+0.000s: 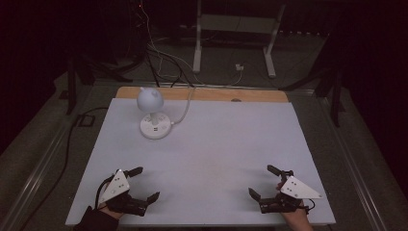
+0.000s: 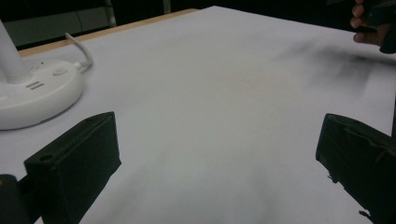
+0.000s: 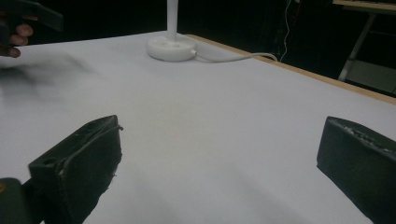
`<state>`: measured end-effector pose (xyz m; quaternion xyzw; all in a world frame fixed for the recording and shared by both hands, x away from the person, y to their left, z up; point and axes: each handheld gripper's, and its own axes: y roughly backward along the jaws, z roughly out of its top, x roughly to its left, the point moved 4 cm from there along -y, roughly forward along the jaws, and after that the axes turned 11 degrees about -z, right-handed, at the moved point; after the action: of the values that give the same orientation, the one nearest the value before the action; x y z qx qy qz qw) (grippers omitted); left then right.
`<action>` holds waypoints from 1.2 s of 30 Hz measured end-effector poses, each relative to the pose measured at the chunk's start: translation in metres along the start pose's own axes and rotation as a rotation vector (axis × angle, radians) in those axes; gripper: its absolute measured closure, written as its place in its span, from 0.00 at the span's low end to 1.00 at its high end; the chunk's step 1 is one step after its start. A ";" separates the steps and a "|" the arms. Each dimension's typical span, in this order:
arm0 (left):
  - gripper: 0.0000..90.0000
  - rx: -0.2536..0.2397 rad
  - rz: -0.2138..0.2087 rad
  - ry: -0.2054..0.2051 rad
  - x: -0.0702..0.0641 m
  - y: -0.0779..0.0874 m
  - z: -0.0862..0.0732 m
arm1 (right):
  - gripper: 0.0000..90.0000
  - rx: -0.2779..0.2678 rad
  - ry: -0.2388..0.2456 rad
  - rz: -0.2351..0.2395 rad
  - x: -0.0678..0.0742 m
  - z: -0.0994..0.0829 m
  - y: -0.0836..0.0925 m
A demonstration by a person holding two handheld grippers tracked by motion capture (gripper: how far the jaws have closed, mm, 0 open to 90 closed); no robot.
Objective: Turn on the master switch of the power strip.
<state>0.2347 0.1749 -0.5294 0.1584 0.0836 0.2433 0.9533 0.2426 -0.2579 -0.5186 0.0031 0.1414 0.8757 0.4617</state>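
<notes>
A small white desk lamp [image 1: 153, 109] with a round head and a round base [image 2: 37, 93] stands at the back left of the white table [image 1: 216, 154]; its base [image 3: 171, 48] also appears far off in the right gripper view. My left gripper [image 1: 146, 184] rests open near the front left edge, nothing between its jaws. My right gripper [image 1: 263, 181] is open near the front right edge, also holding nothing. Both are well short of the lamp. In each gripper view the jaws stand wide apart over bare table.
The lamp's white cord [image 1: 185, 108] runs off the table's back edge, where a strip of wood [image 1: 250, 95] shows. A white stand [image 1: 234, 29] and cables lie on the dark floor behind. The other hand [image 2: 369, 23] appears at the top right of the left gripper view.
</notes>
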 end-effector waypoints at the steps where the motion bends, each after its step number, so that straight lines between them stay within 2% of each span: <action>1: 0.00 0.002 0.001 0.000 0.000 0.000 0.000 | 0.00 0.000 0.000 0.000 0.000 0.000 0.000; 6: 0.00 0.010 -0.001 0.000 0.000 -0.001 0.000 | 0.00 -0.015 -0.020 0.010 -0.001 0.003 0.002; 9: 0.00 0.011 0.002 -0.002 -0.001 -0.001 0.000 | 0.00 -0.005 -0.004 0.015 0.001 0.001 0.000; 15: 0.00 0.010 -0.011 -0.002 -0.004 -0.001 0.002 | 0.00 0.002 0.015 0.000 0.001 0.002 0.000; 16: 0.00 0.016 -0.012 -0.013 -0.005 -0.002 0.002 | 0.00 -0.002 0.009 -0.004 0.001 0.002 0.001; 20: 0.00 0.016 -0.018 -0.006 -0.006 -0.003 0.002 | 0.00 -0.005 -0.004 -0.008 0.000 0.003 0.001; 23: 0.00 0.021 -0.026 -0.018 -0.008 -0.004 0.003 | 0.02 -0.015 -0.005 -0.015 0.000 0.004 0.002; 29: 0.00 0.038 -0.043 -0.009 -0.009 -0.006 0.003 | 0.02 -0.020 -0.013 -0.026 0.000 0.005 0.003; 36: 0.00 0.036 -0.061 0.009 -0.008 -0.009 0.009 | 0.00 0.007 0.005 0.000 0.007 0.004 0.001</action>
<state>0.2339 0.1614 -0.5233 0.1718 0.0972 0.2131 0.9569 0.2388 -0.2516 -0.5151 0.0025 0.1454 0.8752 0.4614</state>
